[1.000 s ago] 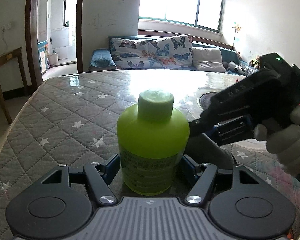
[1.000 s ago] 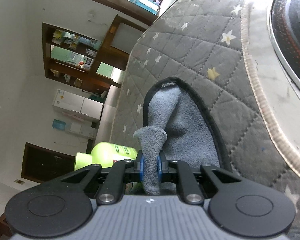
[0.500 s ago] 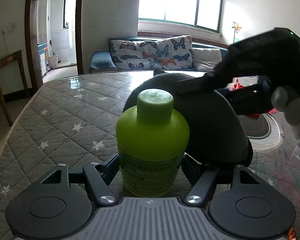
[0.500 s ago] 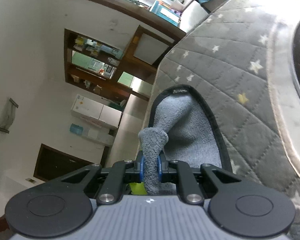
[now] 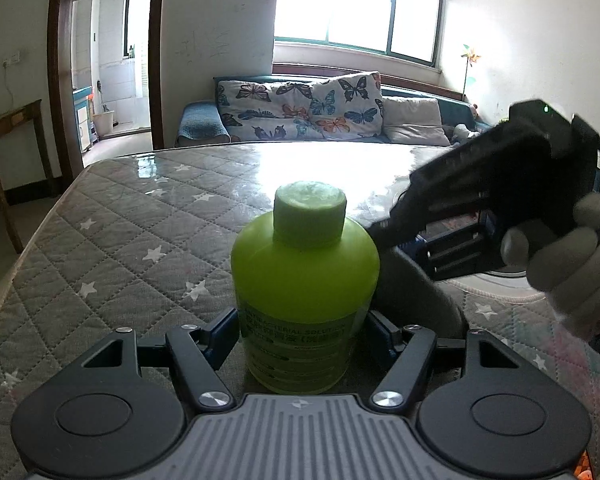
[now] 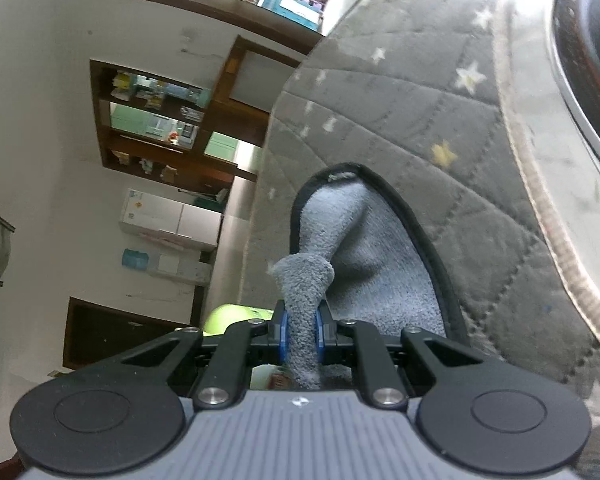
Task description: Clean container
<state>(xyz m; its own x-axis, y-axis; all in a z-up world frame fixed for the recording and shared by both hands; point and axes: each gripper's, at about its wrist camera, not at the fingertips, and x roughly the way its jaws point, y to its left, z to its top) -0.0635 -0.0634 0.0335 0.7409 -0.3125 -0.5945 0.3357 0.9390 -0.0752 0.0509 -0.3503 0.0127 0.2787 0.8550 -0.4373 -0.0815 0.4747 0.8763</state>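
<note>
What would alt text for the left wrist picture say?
A left gripper clamps an upright green bottle on a quilted grey star-patterned table cover. At right, a gloved hand holds the right gripper beside the bottle.

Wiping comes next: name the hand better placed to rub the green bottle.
Right. The right gripper is shut on the grey cloth beside the green bottle; the left gripper is occupied clamping it upright.
</note>
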